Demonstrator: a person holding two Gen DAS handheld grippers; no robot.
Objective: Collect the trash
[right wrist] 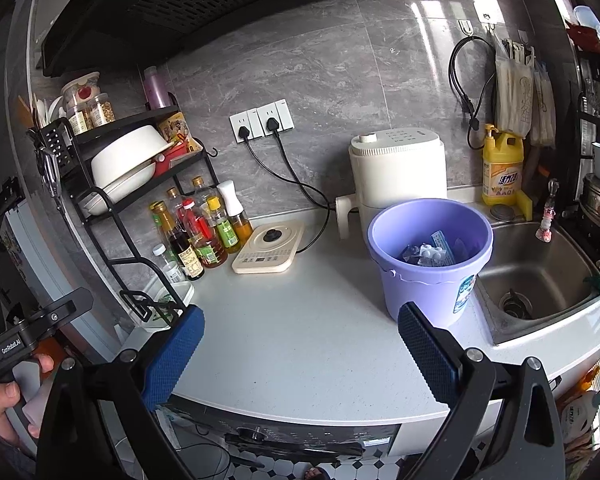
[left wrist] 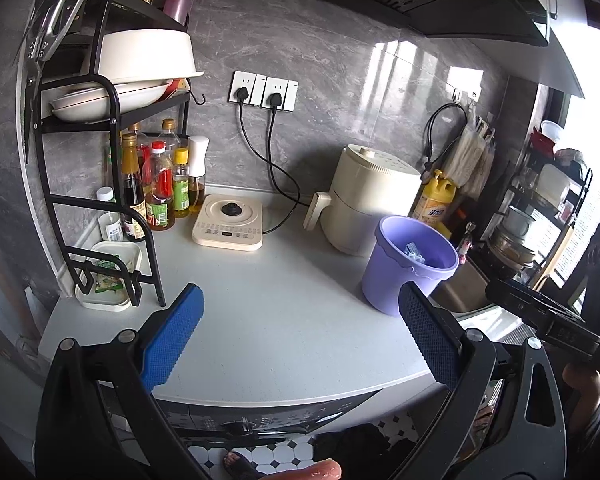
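Observation:
A purple bucket [left wrist: 410,266] stands on the white counter [left wrist: 284,328] near the sink; it also shows in the right wrist view [right wrist: 430,258]. Several blue and white wrappers [right wrist: 434,254] lie inside it. My left gripper [left wrist: 300,338] is open and empty, held above the counter's front edge, left of the bucket. My right gripper [right wrist: 300,354] is open and empty, above the front edge with the bucket just beyond its right finger [right wrist: 430,354]. No loose trash shows on the counter.
A black rack [right wrist: 112,200] with bowls and sauce bottles [right wrist: 198,232] stands at the left. A cream hotplate [right wrist: 266,252], a white air fryer [right wrist: 396,172] and a yellow detergent bottle [right wrist: 502,168] stand at the back. A steel sink [right wrist: 540,276] lies at the right.

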